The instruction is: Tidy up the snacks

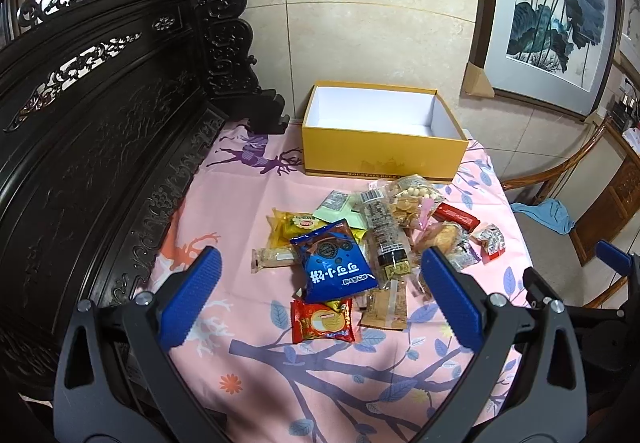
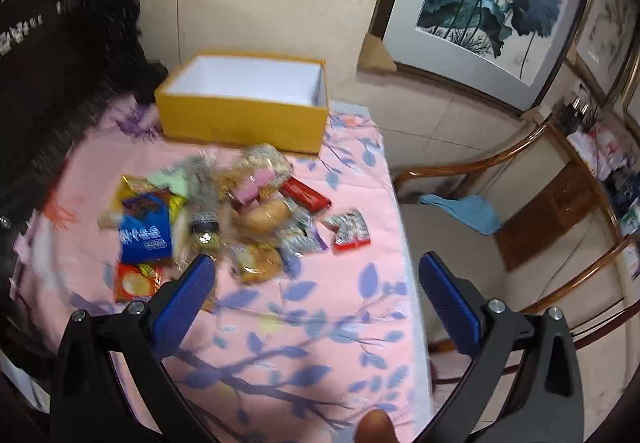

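Snack packets are lying heaped on the counter before the empty yellow box; left tongs and right tongs are hovering spread, empty; packets look light, crinkly, slippery; pinching sealed edges seems safest.

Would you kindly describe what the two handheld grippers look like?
Both match: the left gripper and right gripper have black angular linkage arms with silver bolts, each ending in a flat blue finger pad with ribbed texture. No cables or sleeves show.
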`<action>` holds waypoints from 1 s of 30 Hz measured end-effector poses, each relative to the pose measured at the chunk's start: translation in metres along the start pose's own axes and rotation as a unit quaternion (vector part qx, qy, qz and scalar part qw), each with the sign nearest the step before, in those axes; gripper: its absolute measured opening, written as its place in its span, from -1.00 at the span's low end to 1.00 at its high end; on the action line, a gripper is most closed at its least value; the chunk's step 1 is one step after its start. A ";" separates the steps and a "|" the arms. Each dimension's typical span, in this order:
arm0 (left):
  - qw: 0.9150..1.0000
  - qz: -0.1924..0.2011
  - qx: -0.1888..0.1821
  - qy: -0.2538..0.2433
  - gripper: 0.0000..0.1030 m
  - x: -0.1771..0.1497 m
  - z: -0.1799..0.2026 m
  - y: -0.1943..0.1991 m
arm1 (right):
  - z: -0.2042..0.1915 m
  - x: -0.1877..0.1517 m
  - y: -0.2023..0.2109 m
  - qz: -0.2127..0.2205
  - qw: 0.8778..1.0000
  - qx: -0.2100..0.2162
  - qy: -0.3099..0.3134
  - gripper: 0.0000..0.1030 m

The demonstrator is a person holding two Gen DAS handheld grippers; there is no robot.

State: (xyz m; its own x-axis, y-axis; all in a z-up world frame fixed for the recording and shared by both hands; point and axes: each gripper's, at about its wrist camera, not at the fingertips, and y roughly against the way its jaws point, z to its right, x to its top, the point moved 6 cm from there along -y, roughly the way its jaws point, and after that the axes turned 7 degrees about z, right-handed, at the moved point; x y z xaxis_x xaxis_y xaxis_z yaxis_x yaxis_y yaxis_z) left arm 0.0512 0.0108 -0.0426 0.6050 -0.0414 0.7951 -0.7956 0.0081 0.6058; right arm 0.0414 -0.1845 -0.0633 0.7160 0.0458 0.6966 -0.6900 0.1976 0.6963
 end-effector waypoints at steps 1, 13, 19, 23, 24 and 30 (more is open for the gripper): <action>1.000 0.000 0.000 0.000 0.96 0.000 0.000 0.000 | -0.001 -0.001 0.000 0.000 1.000 0.008 0.000 0.97; 1.000 -0.006 0.004 0.002 0.96 -0.001 -0.003 -0.006 | -0.003 0.006 0.005 0.015 1.000 0.018 0.005 0.97; 1.000 -0.006 -0.002 -0.003 0.96 -0.003 -0.003 -0.010 | -0.005 0.006 0.005 0.020 0.999 0.040 0.003 0.97; 1.000 -0.011 -0.006 0.000 0.96 -0.014 -0.007 -0.024 | -0.003 -0.001 -0.008 0.010 0.997 0.077 -0.019 0.97; 1.000 -0.015 -0.003 0.001 0.96 -0.019 -0.010 -0.030 | -0.004 -0.003 -0.012 0.009 0.997 0.081 -0.021 0.97; 0.999 -0.034 -0.003 0.004 0.96 -0.040 -0.020 -0.065 | -0.011 -0.012 -0.061 -0.009 0.994 0.103 -0.024 0.97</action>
State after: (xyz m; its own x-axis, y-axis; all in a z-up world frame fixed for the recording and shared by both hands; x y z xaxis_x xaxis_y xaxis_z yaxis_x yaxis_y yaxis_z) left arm 0.0793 0.0324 -0.1128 0.6585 -0.0341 0.7518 -0.7519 0.0116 0.6592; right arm 0.0762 -0.1864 -0.1158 0.7257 -0.0029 0.6880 -0.6880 -0.0077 0.7257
